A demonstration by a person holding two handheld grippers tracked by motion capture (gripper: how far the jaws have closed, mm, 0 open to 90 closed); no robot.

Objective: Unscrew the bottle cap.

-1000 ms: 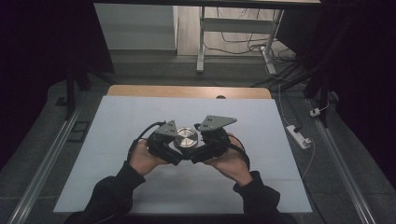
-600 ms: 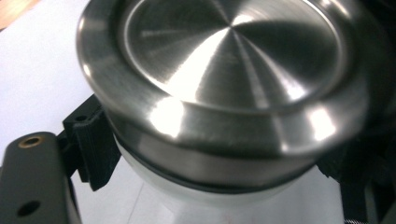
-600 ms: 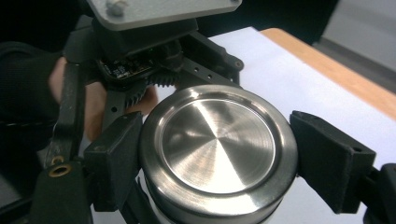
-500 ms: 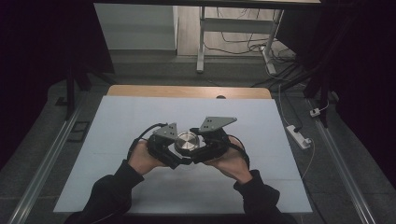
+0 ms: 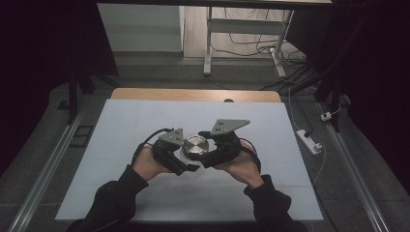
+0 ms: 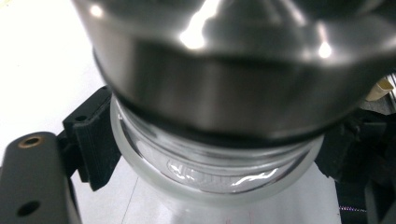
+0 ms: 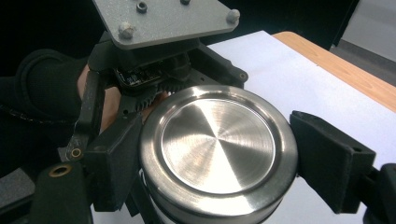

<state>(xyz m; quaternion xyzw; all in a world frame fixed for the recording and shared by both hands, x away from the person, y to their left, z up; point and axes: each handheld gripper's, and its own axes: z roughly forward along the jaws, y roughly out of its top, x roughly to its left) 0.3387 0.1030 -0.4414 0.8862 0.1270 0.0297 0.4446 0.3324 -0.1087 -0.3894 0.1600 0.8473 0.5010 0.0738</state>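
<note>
High view: a person's two hands bring both grippers together over the middle of the white table (image 5: 145, 121), somewhat nearer its near edge than its far one, with a glass jar (image 5: 186, 155) between them. The left gripper (image 5: 187, 163) is pinched on the jar's glass neck just under the cap; in the left gripper view the black pads (image 6: 95, 140) press on the glass (image 6: 210, 172) from both sides, which looks meant to keep the body from turning. The right gripper (image 5: 207, 155) has just closed its jaws, and in the right gripper view they clamp the rim of the steel lid (image 7: 217, 149) on opposite sides. One grip low and one grip high suggests that the lid is about to be twisted, loosening or tightening, while the jar is braced against it.
</note>
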